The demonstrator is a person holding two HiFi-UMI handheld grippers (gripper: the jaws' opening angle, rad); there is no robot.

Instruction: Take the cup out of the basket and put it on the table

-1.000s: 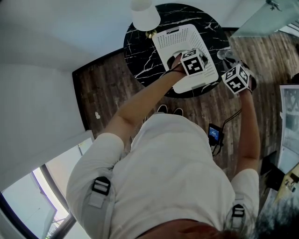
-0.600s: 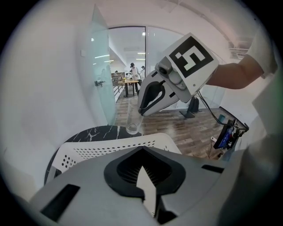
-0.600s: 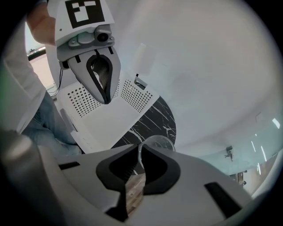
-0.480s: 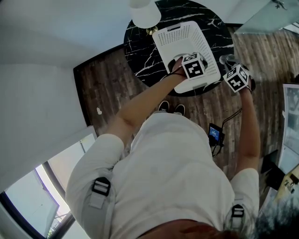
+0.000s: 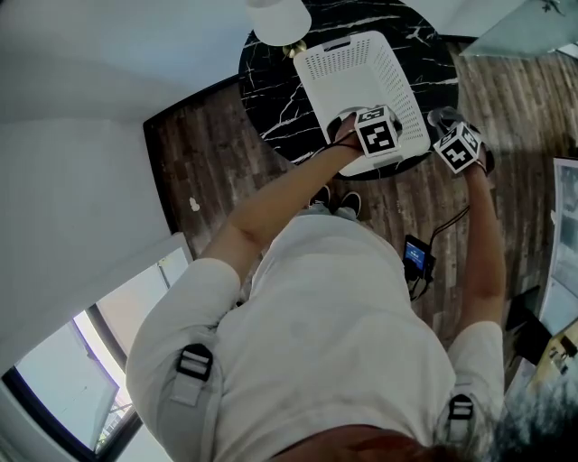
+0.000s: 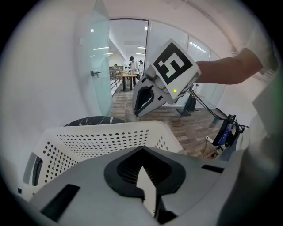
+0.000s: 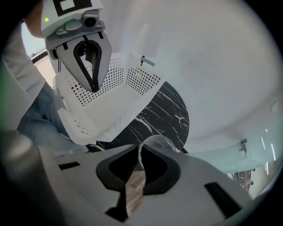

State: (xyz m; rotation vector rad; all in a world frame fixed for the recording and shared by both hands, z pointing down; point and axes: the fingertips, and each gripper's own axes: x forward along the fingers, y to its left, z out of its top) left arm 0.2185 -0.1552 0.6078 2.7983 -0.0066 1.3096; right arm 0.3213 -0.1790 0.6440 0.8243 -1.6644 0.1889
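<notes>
A white perforated basket point(image 5: 357, 68) stands on a round black marble table point(image 5: 271, 81). My left gripper point(image 5: 370, 126) is at the basket's near edge, shut on its rim; the basket wall point(image 6: 101, 141) fills the left gripper view beyond the jaws point(image 6: 148, 194). The right gripper view shows that gripper point(image 7: 92, 86) pinching the basket point(image 7: 110, 106). To the right of the basket, my right gripper point(image 5: 452, 135) is shut on the wall of a clear cup point(image 5: 441, 117). The cup point(image 7: 154, 143) hangs over the table's point(image 7: 163, 114) right edge, outside the basket.
A white lamp shade point(image 5: 280, 16) stands on the table behind the basket. On the wooden floor, a small device with a cable point(image 5: 415, 259) lies by the person's shoes point(image 5: 336, 200). A glass partition point(image 6: 95, 66) stands beyond the table.
Both grippers keep their holds. The basket and table sit slightly higher in the head view, and the right gripper with the cup stays by the table's right edge.
</notes>
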